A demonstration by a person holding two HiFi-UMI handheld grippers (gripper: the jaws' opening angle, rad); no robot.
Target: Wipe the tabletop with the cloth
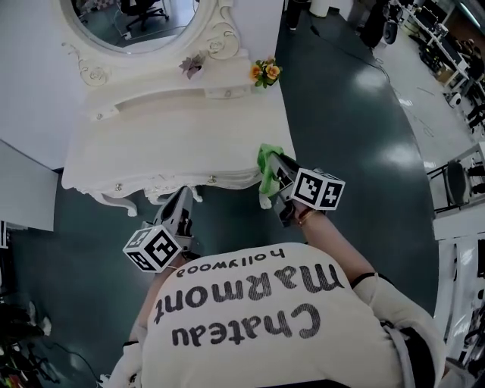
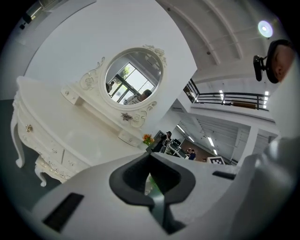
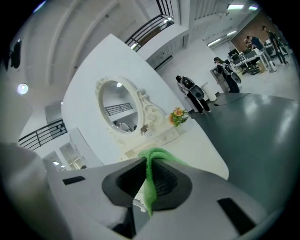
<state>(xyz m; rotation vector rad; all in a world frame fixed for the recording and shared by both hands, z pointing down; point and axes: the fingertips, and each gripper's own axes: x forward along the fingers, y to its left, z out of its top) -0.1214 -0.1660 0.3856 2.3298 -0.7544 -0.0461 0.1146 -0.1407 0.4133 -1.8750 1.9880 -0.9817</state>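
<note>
A small bunch of flowers (image 1: 265,72) stands at the back right corner of the tabletop (image 1: 167,144), beside the oval mirror (image 1: 129,19). Only the head view places both of your grippers along the table's front edge. Your right gripper (image 1: 277,167) is clamped on the green cloth (image 1: 265,159) at the front right corner. The right gripper view shows its fold pinched between the pads. Your left gripper (image 1: 180,198) has its jaws together, holding nothing.

I am counting one white carved dressing table (image 1: 151,144), one oval mirror (image 1: 129,19), one small bunch of orange flowers (image 1: 266,72) and one green cloth (image 1: 265,159). I am also counting two grey grippers: the left gripper (image 1: 182,200) and the right gripper (image 1: 276,170).
</note>
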